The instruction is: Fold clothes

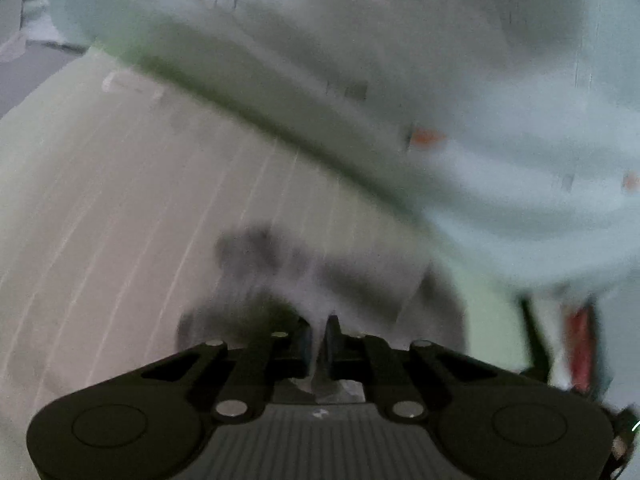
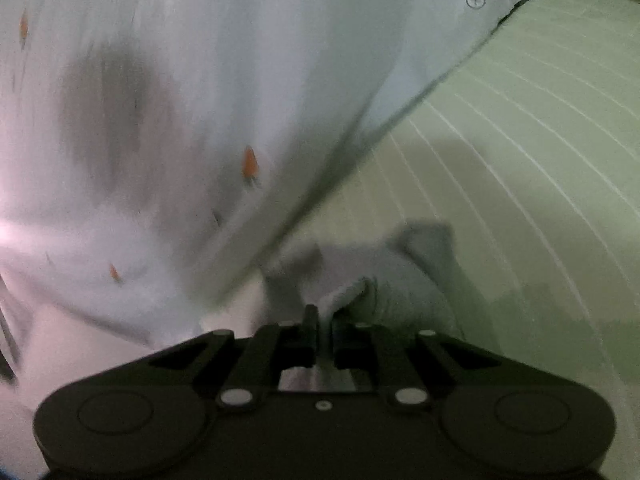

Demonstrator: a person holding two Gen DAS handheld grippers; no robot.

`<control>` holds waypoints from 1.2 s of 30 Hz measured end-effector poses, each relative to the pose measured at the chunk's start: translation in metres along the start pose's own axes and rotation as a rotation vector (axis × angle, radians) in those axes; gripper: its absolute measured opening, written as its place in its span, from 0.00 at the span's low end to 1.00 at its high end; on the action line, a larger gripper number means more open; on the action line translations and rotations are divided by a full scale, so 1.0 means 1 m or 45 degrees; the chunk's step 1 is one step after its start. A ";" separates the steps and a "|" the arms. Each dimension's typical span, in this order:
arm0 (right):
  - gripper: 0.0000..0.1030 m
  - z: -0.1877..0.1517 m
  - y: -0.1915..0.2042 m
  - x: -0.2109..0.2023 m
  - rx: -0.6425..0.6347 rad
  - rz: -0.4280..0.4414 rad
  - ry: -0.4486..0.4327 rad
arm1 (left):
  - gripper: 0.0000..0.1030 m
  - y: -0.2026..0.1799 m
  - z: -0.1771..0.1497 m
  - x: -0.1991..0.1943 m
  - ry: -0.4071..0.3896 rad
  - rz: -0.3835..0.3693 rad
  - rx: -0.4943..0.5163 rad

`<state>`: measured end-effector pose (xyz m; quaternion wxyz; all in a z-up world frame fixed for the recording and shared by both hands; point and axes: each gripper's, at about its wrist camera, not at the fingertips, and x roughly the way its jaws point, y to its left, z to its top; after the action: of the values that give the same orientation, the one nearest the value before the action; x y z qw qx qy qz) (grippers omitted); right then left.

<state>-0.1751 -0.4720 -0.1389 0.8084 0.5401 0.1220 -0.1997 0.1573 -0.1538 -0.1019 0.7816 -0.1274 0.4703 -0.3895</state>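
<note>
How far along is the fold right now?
Early. Done: both tongs, left and right, are shut on edges of the white garment. In hand: the cloth hangs lifted above the striped sheet. Left: no finished fold shows; blur hides the rest.

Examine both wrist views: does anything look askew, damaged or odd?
Nothing looks damaged. The white garment with small orange marks hangs slanted over the striped surface, a pinched edge in the left gripper and the right gripper. That fits mid-fold. Both views are blurred.

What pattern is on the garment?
White garment with small orange marks; clearest in the right wrist view.
</note>
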 end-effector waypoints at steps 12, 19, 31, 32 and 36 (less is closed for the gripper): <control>0.71 0.024 0.040 0.022 -0.421 -0.343 -0.146 | 0.77 -0.009 0.002 0.020 -0.080 0.262 0.279; 0.79 -0.016 0.005 0.053 -0.456 -0.486 0.114 | 0.80 0.013 -0.044 0.059 0.206 0.378 0.449; 0.96 -0.017 -0.016 0.110 -0.349 -0.445 0.260 | 0.95 0.026 -0.029 0.108 0.282 0.250 0.303; 0.96 -0.017 -0.015 0.114 -0.334 -0.425 0.259 | 0.97 0.026 -0.028 0.112 0.277 0.242 0.286; 0.88 -0.023 -0.007 0.132 -0.276 -0.323 0.304 | 0.70 0.012 -0.035 0.115 0.224 0.239 0.275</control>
<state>-0.0605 -0.4784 -0.2075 0.8099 0.4502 0.3047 -0.2203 0.1632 -0.2243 -0.2002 0.7796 0.0366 0.5020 -0.3727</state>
